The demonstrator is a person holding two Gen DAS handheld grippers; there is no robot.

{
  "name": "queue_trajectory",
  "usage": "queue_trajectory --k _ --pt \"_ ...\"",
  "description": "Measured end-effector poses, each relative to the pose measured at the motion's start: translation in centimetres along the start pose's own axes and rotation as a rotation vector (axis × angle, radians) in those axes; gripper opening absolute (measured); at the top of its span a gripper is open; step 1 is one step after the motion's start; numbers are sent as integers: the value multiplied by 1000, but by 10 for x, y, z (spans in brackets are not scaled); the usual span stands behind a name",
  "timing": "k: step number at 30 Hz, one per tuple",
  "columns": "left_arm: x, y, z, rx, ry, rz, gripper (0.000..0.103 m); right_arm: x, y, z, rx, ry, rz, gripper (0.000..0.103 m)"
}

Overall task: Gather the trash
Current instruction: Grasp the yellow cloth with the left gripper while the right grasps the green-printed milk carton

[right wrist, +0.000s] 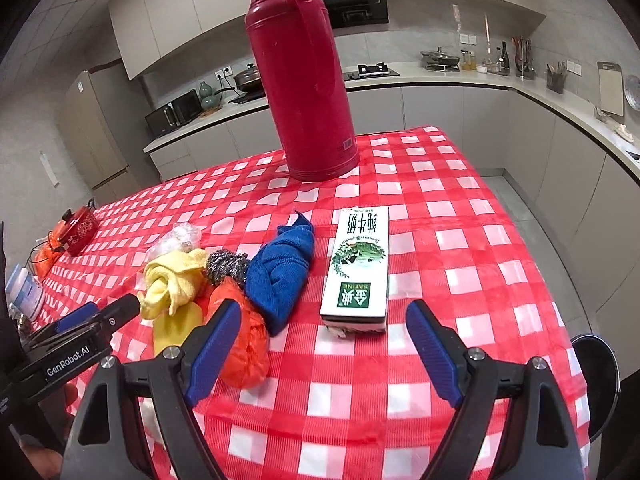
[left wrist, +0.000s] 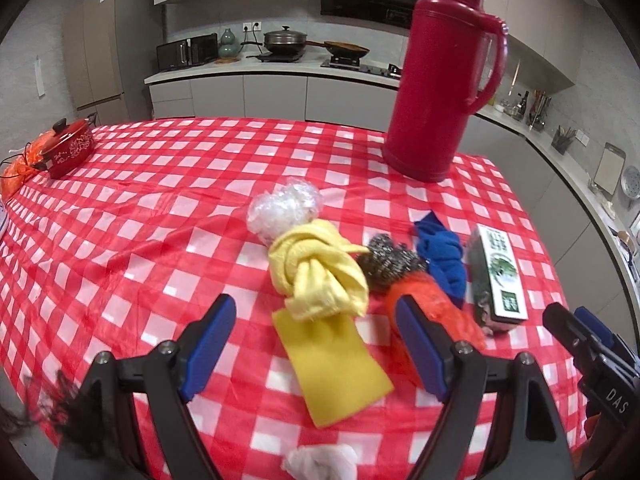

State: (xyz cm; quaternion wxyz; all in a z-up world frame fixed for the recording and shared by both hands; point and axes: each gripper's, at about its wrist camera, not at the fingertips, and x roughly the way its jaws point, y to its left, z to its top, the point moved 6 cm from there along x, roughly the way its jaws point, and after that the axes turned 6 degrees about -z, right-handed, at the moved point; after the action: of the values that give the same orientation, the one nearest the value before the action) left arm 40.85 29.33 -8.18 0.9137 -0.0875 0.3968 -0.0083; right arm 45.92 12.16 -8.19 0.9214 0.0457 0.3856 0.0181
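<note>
Both tools hang wide open and empty over the near table edge: the left gripper (left wrist: 316, 344) faces the knotted yellow cloth (left wrist: 320, 276), the right gripper (right wrist: 324, 344) the milk carton (right wrist: 358, 272), seemingly lining up pickups.

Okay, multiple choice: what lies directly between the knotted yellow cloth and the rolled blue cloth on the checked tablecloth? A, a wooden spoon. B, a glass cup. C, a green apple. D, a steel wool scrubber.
D: the grey steel wool scrubber sits between the knotted yellow cloth and the rolled blue cloth, above the orange plastic bag.
</note>
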Motion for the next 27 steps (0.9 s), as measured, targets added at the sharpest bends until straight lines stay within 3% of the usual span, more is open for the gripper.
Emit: queue_trajectory --k 8,16,19,21,24,27 --pt "39 13 12 3 24 12 83 46 -10 9 24 33 -60 86" --pt "74 13 14 2 75 -40 83 85 -17 14 32 68 -110 86" --pt "78 14 14 -10 84 -68 70 97 -20 11 38 93 -114 86" --pt "80 15 13 -12 92 -76 49 105 -22 8 44 111 -121 86" --pt "80 15 13 -13 83 -85 43 112 -25 6 57 128 -113 84" --pt "77 14 14 -19 72 -99 38 118 -22 4 48 143 -89 63"
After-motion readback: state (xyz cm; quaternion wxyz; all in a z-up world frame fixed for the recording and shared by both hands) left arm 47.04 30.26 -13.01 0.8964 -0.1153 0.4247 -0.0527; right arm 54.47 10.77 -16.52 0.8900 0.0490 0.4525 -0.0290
